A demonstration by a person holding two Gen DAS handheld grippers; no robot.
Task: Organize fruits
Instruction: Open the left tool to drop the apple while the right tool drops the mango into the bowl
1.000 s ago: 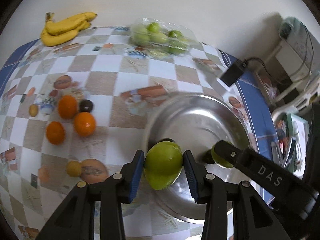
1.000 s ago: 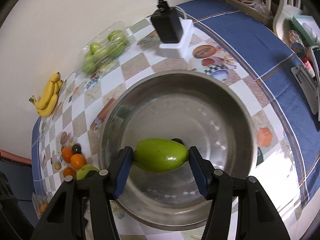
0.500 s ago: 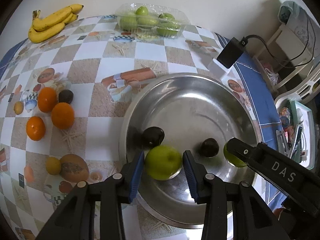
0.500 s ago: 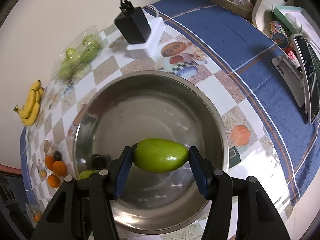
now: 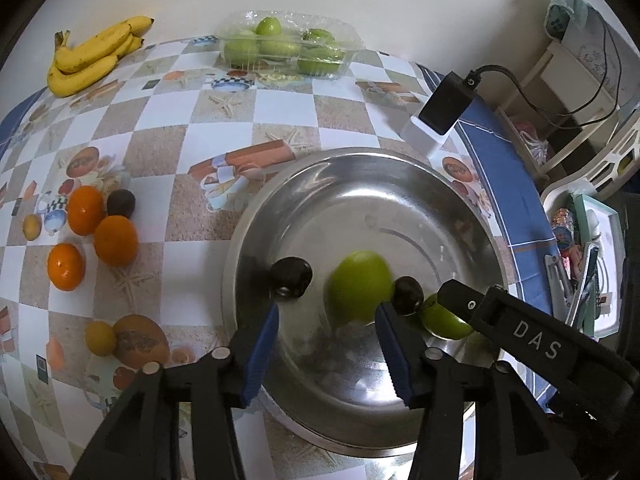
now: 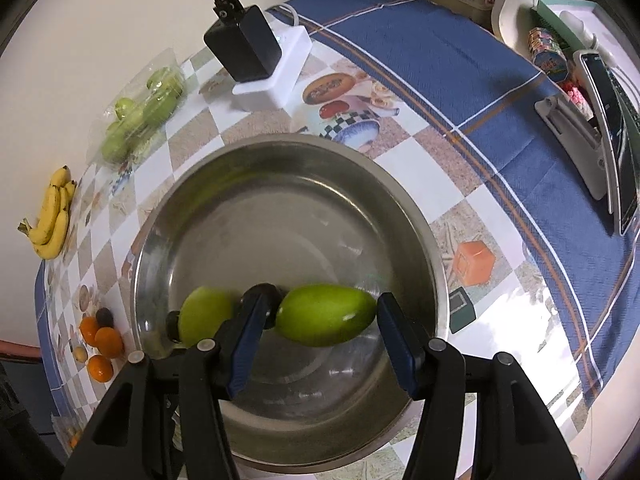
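A steel bowl (image 5: 400, 184) (image 6: 224, 184) sits on the checkered table. My left gripper (image 5: 328, 340) is open above the bowl's near side. A round green fruit (image 5: 360, 288) (image 6: 204, 312) lies loose in the bowl, blurred, between two dark fruits (image 5: 290, 278) (image 5: 406, 300). My right gripper (image 6: 318, 336) is open. A long green mango (image 6: 326, 314) (image 5: 442, 320) sits blurred between its jaws, clear of the pads, low in the bowl.
Three oranges (image 5: 114, 240), a dark fruit (image 5: 120, 202) and small yellow fruits lie left of the bowl. Bananas (image 5: 94, 54) and a clear box of green fruit (image 5: 286, 46) stand at the back. A black charger (image 5: 444, 104) sits behind the bowl. Blue cloth, a phone stand and clutter are on the right.
Both grippers have opened. The round green fruit has left my left gripper and rolled into the bowl. The mango has come free of my right gripper's pads.
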